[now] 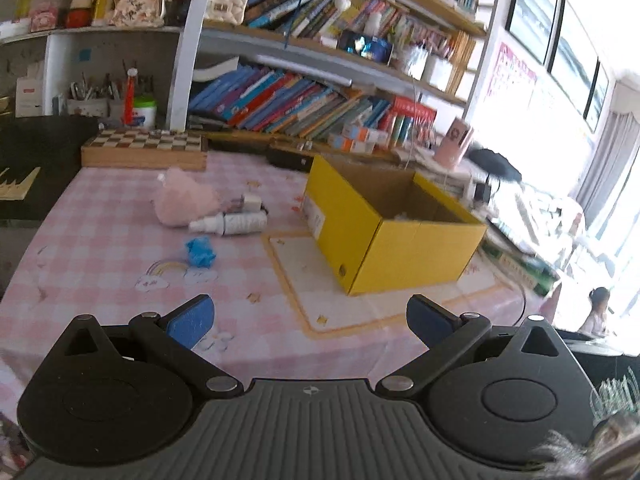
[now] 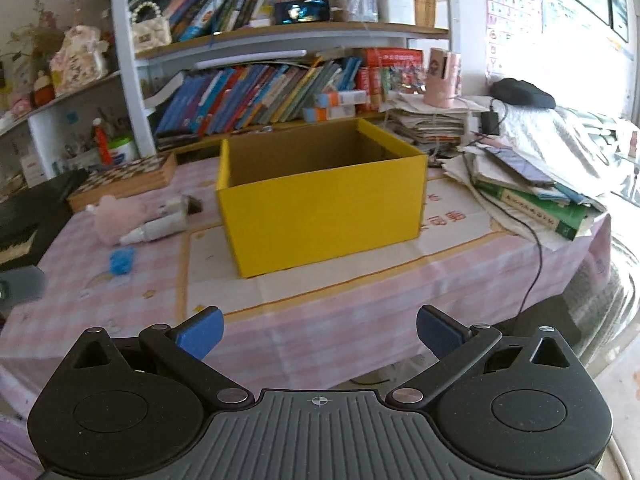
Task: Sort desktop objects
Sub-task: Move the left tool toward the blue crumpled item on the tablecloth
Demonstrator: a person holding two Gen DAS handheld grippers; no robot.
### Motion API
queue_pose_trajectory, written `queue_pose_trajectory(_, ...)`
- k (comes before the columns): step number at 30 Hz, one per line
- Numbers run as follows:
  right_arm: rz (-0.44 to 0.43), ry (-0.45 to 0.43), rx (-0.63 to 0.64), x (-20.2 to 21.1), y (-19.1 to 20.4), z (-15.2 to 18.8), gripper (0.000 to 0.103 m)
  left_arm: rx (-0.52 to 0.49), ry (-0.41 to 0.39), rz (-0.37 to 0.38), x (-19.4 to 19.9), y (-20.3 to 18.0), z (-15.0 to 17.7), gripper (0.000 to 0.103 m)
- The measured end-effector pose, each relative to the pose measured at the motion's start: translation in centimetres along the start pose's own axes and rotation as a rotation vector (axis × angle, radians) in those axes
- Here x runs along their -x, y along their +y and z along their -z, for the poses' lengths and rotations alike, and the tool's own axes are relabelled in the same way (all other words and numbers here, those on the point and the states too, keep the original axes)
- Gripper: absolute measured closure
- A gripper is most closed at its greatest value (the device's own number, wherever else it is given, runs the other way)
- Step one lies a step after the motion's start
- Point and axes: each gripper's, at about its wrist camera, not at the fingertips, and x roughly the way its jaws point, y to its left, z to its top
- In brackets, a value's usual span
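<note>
1. Where the checked cloth lies soft, we see a fuzzy pink plush, a smooth white bottle touching it and a crumpled blue scrap near the rigid yellow cardboard box.
2. Only our left view shows something pale inside the box.
3. Our left gripper and right gripper gape wide, empty.

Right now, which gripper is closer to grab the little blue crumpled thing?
Probably the left gripper. The small crumpled blue object lies just ahead of its open fingers. For the right gripper it sits far off to the side, and the open yellow cardboard box is straight ahead instead.
</note>
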Motion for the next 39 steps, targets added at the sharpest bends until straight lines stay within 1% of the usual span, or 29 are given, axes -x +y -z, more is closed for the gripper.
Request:
queue_pose_trajectory(5, -0.043, 0.018, 0.016, 0.4, 1.8, 0.5, 0.000, -0.007, 0.020, -0.034, 0.3, 1.7, 0.6, 0.000)
queue_pose_trajectory(10, -0.107, 0.054, 0.031, 0.5, 3.6, 1.1, 0.000, -0.008, 0.064, -0.074, 0.7, 3.3, 1.7, 0.000)
queue_pose_trajectory(17, -0.140, 0.102, 0.008, 0.1, 4.9, 1.5, 0.000, 0.002, 0.100, -0.099, 1.6, 5.1, 2.4, 0.000)
queue_pose_trajectory(22, -0.183, 0.130, 0.036, 0.0, 6.2, 1.6, 0.000, 0.002, 0.108, -0.107, 2.0, 5.7, 2.6, 0.000)
queue_pose_trajectory(28, -0.237, 0.125, 0.106, 0.3, 8.2, 1.6, 0.000, 0.017, 0.112, -0.122, 2.1, 6.3, 2.7, 0.000)
queue_pose_trajectory(35, -0.280, 0.135, 0.161, -0.1, 10.0, 1.5, 0.000, 0.028, 0.104, -0.175, 2.4, 7.3, 2.6, 0.000)
queue_pose_trajectory(39, -0.296, 0.141, 0.188, -0.5, 10.6, 1.4, 0.000, 0.041, 0.114, -0.196, 2.2, 7.8, 2.5, 0.000)
